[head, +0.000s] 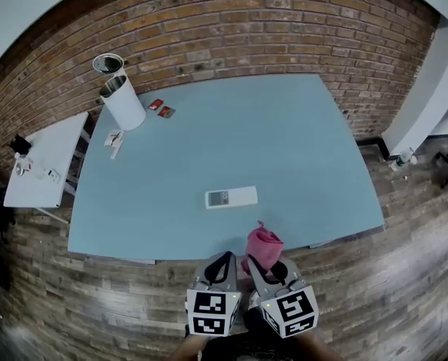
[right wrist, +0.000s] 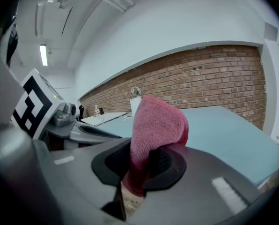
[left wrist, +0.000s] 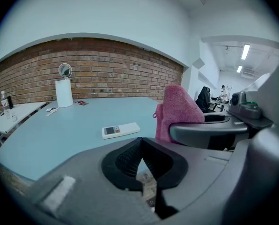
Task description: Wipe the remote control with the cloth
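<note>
Brick walling backs the blue table (head: 299, 141), where the remote control (head: 231, 197) lies flat at centre frame, apart from both tools. The right gripper (right wrist: 146, 162) pinches the pink cloth (right wrist: 156, 125) upright, bunched for wiping. The left gripper (left wrist: 140, 154) has its jaws meeting on nothing, probably free to steady it.

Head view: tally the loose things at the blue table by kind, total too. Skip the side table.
Remote control: 1
Pink cloth: 1
White canister: 1
Round mirror: 1
Red packets: 2
White bits by the canister: too small to count
Total: 6, white bits left out
</note>
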